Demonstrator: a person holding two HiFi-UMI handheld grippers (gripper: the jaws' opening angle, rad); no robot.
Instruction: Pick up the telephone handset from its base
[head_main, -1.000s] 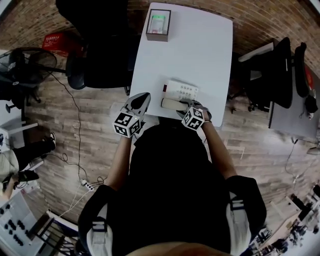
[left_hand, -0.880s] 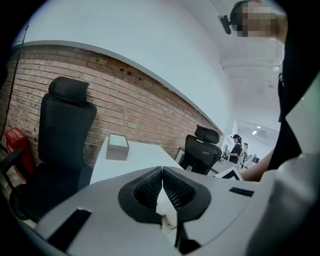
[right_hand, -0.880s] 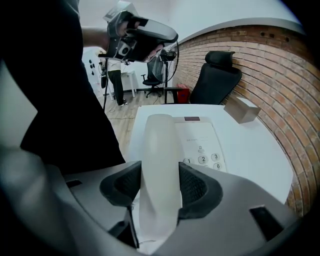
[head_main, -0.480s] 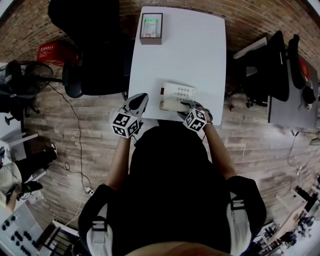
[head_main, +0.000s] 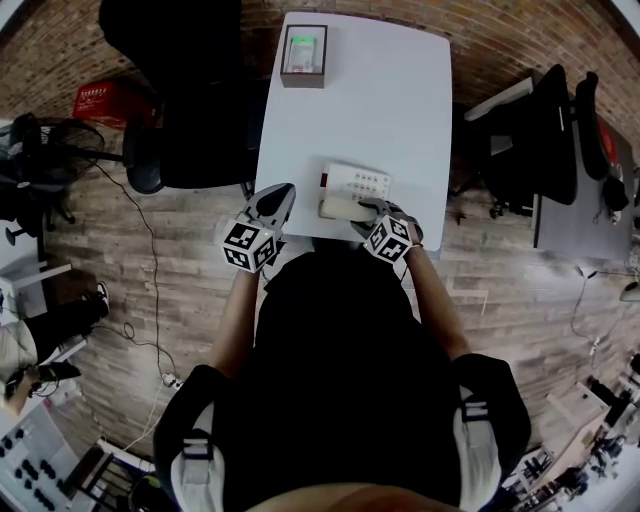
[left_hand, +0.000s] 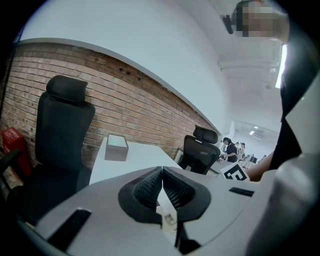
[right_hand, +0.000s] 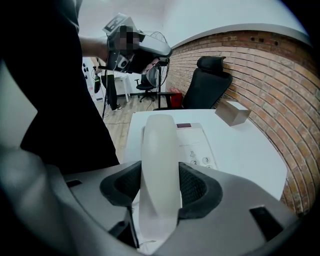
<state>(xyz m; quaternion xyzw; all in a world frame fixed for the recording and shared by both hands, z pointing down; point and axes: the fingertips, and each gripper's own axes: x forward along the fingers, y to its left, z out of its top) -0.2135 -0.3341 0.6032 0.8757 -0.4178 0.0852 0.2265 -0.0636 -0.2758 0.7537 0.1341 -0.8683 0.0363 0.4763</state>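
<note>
A cream telephone handset (right_hand: 160, 160) runs between the jaws of my right gripper (right_hand: 160, 187), and both pads press on its sides. The handset lies along the left part of the white telephone base (right_hand: 197, 145), whose number keys show beside it. I cannot tell whether it rests in the cradle or hangs just above it. In the head view the base (head_main: 362, 183) sits near the front edge of the white table (head_main: 400, 100), with the handset (head_main: 343, 208) and right gripper (head_main: 372, 214) at its near side. My left gripper (head_main: 278, 198) hovers at the table's front left corner, shut and empty (left_hand: 162, 186).
A small grey box with a green top (head_main: 303, 55) stands at the table's far left. One black office chair (head_main: 190, 120) is left of the table and another (head_main: 555, 140) is to the right. A fan (head_main: 40, 160) and cables lie on the wooden floor.
The head view has shifted a little. Both grippers and the handset stay where they were.
</note>
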